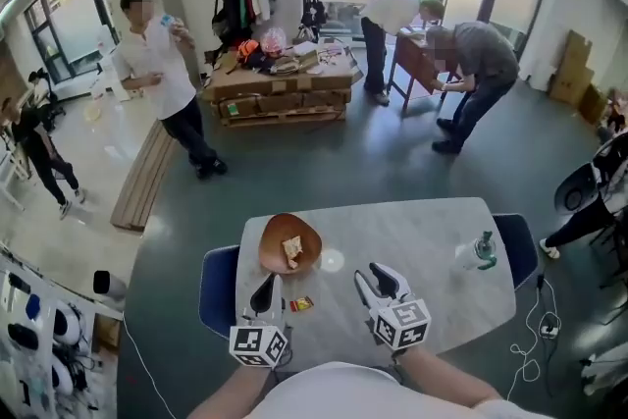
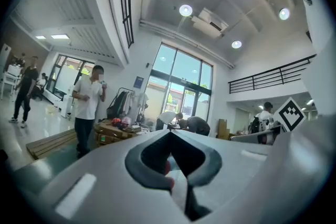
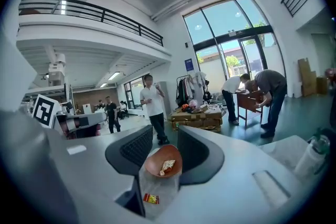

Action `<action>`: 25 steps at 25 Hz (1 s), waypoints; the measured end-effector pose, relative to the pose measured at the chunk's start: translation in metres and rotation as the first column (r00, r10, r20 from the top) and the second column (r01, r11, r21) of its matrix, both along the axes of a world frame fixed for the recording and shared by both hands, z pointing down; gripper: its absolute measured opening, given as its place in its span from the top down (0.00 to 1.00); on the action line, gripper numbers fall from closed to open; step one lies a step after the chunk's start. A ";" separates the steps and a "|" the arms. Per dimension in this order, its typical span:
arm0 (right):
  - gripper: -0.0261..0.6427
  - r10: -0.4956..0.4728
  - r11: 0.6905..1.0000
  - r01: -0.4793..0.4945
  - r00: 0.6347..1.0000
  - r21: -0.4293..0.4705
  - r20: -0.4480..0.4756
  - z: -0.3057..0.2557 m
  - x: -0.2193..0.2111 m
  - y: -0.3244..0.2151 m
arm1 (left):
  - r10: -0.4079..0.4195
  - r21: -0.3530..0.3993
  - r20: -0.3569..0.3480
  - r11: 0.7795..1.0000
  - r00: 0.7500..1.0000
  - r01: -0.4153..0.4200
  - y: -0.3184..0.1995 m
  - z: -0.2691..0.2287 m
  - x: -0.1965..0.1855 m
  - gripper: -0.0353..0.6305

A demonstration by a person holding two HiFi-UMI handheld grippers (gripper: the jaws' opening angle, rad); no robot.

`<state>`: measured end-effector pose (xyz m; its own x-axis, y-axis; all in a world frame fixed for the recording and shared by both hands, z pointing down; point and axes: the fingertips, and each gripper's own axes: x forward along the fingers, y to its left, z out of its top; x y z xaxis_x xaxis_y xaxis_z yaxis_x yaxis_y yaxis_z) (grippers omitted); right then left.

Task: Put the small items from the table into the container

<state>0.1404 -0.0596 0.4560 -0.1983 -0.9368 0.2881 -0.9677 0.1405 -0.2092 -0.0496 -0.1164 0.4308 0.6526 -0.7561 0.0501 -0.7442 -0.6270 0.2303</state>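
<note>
Nearest, the left tool (image 1: 265,288) has its dark jaws meeting at the tips, while the right tool (image 1: 373,276) stands open and empty. A small red packet (image 1: 301,303) lies between them. Beyond, a smooth rounded brown bowl (image 1: 270,245) holds a pale wrapper (image 1: 291,251) on the pale, round-cornered surface (image 1: 422,231), with grey-green floor (image 1: 294,162) behind.

The table (image 1: 422,231) is pale grey with a faint marbled mottle. The bowl (image 1: 276,236) is terracotta orange, and the packet (image 1: 291,251) in it is cream with a touch of red. A small wrapper (image 1: 301,304) is red and yellow. The chairs (image 1: 218,288) are deep blue, the floor (image 1: 324,172) dark grey-green. The bottle (image 1: 484,251) is clear with a green top. The left gripper (image 1: 265,284) and right gripper (image 1: 381,278) are whitish grey with black jaws — each cube carries black-and-white square markings.
</note>
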 end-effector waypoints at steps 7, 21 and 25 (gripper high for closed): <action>0.71 0.087 0.996 -0.087 0.996 0.033 -0.004 -0.013 0.040 0.042 | 0.167 0.034 0.015 0.985 0.986 -0.168 0.043 -0.017 0.078 0.94; 0.71 0.101 0.993 -0.100 0.995 0.071 -0.017 -0.025 0.057 0.065 | 0.191 0.076 0.028 0.978 0.981 -0.193 0.066 -0.031 0.099 0.94; 0.71 0.089 0.993 -0.087 0.996 0.084 -0.024 -0.028 0.050 0.060 | 0.179 0.066 0.017 0.981 0.984 -0.180 0.063 -0.029 0.092 0.94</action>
<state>0.1904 0.0006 0.4276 -0.1070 -0.9711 0.2132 -0.9823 0.0700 -0.1738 0.0428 -0.0539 0.4014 0.7779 -0.6283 0.0113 -0.6201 -0.7645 0.1762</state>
